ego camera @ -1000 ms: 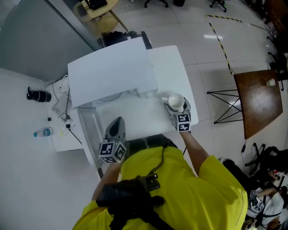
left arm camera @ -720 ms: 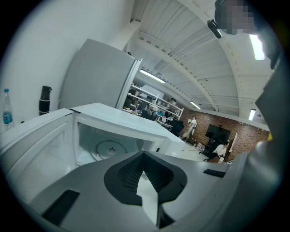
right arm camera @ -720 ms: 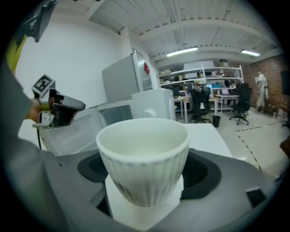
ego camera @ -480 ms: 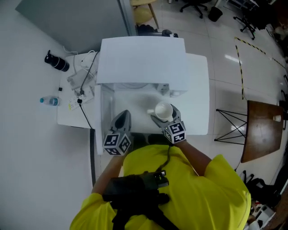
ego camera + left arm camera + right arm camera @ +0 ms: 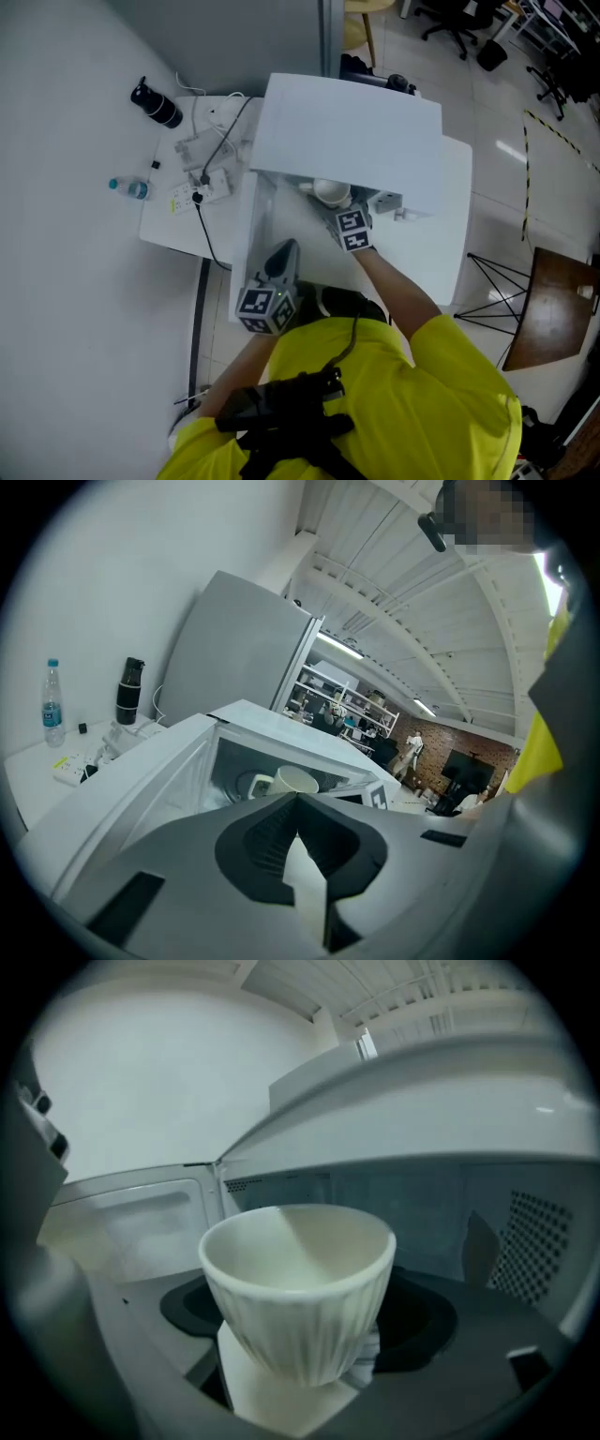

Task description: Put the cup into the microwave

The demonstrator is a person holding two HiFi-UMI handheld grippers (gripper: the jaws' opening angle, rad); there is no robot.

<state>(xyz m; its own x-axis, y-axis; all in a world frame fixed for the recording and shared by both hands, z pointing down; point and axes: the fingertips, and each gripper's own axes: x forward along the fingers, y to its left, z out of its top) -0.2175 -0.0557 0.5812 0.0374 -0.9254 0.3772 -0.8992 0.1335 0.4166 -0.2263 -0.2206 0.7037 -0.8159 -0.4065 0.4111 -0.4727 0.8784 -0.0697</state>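
Note:
A white ribbed cup [image 5: 329,191] is held upright, my right gripper [image 5: 335,202] shut on it at the mouth of the white microwave [image 5: 356,131]. In the right gripper view the cup [image 5: 298,1307] sits between the jaws of my right gripper [image 5: 300,1377]. The grey cavity [image 5: 431,1204] lies just behind it and the open door [image 5: 131,1218] stands at the left. My left gripper [image 5: 283,253] hangs lower, in front of the microwave, shut and holding nothing. In the left gripper view the cup [image 5: 295,782] shows inside the opening, beyond the tip of my left gripper [image 5: 298,803].
A white side table [image 5: 159,225] left of the microwave carries a water bottle [image 5: 129,187], a black flask [image 5: 157,104] and a power strip with cables [image 5: 202,183]. A brown table [image 5: 562,300] and office chairs stand on the tiled floor at the right.
My right gripper has carried the cup forward from the front of the microwave to its opening, under the top's edge. The left gripper has stayed low in front.

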